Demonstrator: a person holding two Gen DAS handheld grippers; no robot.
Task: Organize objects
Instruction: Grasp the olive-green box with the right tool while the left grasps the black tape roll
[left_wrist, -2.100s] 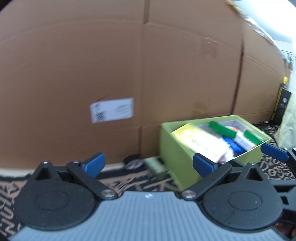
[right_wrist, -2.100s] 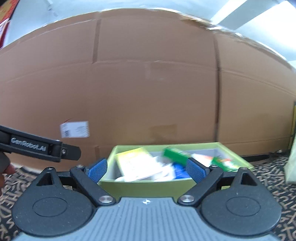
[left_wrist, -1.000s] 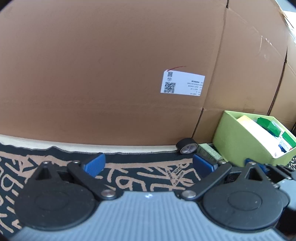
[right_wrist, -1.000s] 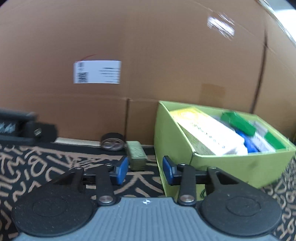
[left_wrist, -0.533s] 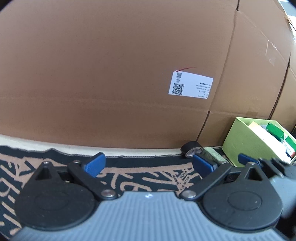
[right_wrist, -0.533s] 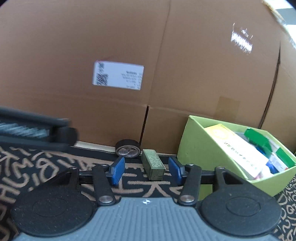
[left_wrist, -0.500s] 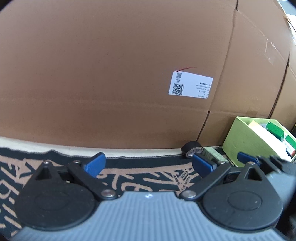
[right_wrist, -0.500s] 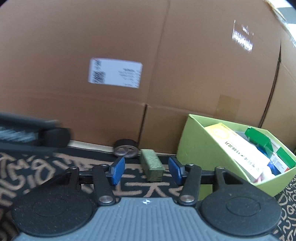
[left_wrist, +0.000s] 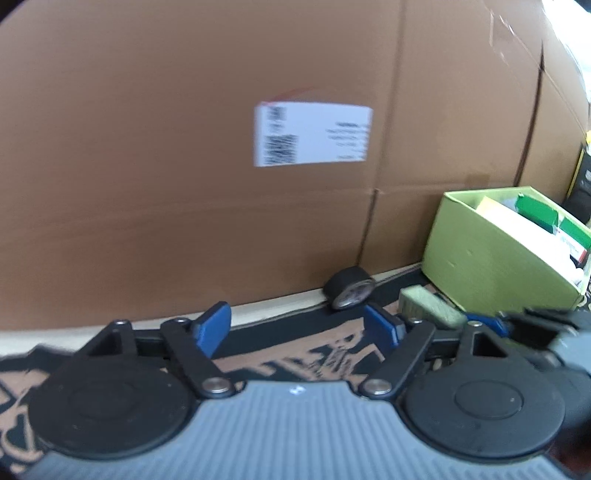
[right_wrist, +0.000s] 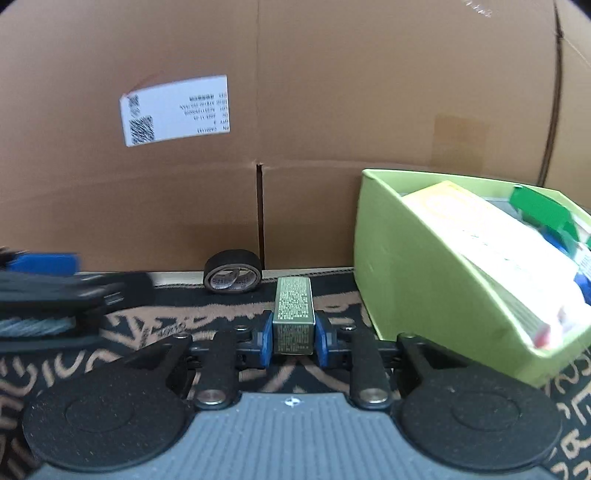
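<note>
Since half a second back, my right gripper (right_wrist: 293, 341) has slid up on the small olive-green rectangular carton (right_wrist: 293, 312), which sat a bit ahead of the open jaws then and now has its near end between the blue pads (right_wrist: 320, 341). Those jaws are closing and look to be pressing both long sides, so I'd call it clamped on the carton. The carton lies flat on the black rug with tan squiggles (right_wrist: 110, 354), just left of the lime-green cardboard bin (right_wrist: 424, 288) and near the black roll of tape (right_wrist: 232, 271), which leans by the big brown cardboard box (right_wrist: 332, 110) behind.

My left gripper (left_wrist: 297, 325) has swung over too; the tape roll (left_wrist: 349, 286) now sits closer to its centre line. Its jaws are closing with nothing between them, only rug showing in the gap, and they're well apart.

For doing this step well, my guess: the grip is only on the carton's near end, so I'd lift slowly and keep it level so it doesn't pivot. Then clear the bin's near wall before moving right, and look for a gap, since the bin is crowded with 1 yellow-white box (right_wrist: 480, 229) and a few green and blue packs.
</note>
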